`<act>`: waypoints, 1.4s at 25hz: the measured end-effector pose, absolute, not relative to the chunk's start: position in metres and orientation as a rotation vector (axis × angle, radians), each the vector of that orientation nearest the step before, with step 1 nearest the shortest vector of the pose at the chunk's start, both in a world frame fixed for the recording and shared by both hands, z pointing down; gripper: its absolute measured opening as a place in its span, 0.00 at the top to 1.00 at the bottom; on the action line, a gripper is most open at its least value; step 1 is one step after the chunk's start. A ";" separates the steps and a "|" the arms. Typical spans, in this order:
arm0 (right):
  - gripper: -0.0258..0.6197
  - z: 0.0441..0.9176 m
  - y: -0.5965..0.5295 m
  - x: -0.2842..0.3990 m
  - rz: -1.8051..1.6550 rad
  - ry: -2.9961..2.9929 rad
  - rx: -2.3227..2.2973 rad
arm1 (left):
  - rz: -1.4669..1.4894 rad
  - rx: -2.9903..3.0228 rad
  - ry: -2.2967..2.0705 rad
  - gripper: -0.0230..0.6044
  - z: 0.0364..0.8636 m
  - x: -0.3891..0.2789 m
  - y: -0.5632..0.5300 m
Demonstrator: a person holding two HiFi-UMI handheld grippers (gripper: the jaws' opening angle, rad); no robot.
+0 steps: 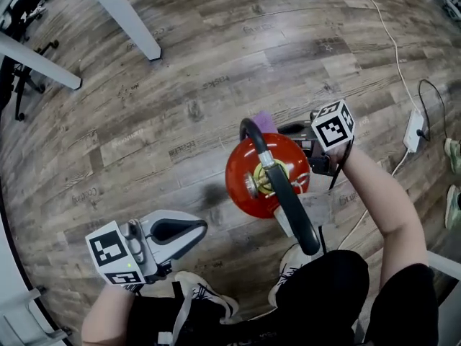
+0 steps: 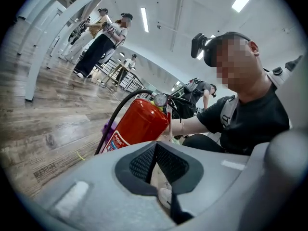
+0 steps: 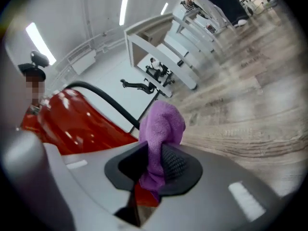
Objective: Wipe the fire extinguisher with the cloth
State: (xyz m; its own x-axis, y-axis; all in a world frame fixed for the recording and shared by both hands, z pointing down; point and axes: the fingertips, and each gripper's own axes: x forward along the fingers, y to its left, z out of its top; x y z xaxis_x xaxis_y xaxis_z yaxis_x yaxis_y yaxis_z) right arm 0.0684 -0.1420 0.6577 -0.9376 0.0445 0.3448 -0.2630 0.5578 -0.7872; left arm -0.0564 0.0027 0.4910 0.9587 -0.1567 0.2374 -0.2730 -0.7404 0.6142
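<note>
1. At the lower left of the head view, the left hand-held gripper (image 1: pixel 189 229) hangs well apart from the extinguisher. Its own view shows the jaws (image 2: pixel 156 162) closed together with nothing between them.
2. One red fire extinguisher (image 1: pixel 252 175) stands upright on the wooden floor (image 1: pixel 180 85), just in front of the person's shoes, with its black hose (image 1: pixel 288 200) arching over the top. Only the left gripper view shows its pressure gauge (image 2: pixel 160 99) and side label.
3. One purple cloth (image 1: pixel 264 121) peeks out behind the extinguisher's top. The right gripper view shows the cloth (image 3: pixel 161 126) pinched between the pads of the right hand-held gripper (image 3: pixel 156 162), beside the red cylinder (image 3: pixel 77 124). It probably touches the cylinder, though blur hides the contact.
4. There are two hand-held grippers in all; the right one (image 1: pixel 284 130) is just beside the extinguisher.
5. Only the head view shows the white power strip (image 1: pixel 414 130), far right.
</note>
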 end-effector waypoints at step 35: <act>0.85 0.774 -0.027 0.117 1.510 -2.330 0.595 | 0.185 2.357 -0.287 0.96 0.511 -0.055 -0.006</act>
State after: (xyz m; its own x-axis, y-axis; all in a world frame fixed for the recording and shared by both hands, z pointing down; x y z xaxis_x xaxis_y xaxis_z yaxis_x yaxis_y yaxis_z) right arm 0.1174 -0.0274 0.7737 -0.8689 -0.1784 0.4618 -0.4944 0.3616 -0.7905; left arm -0.0545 -0.0056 0.5114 0.9645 -0.1525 0.2158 -0.2596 -0.6997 0.6656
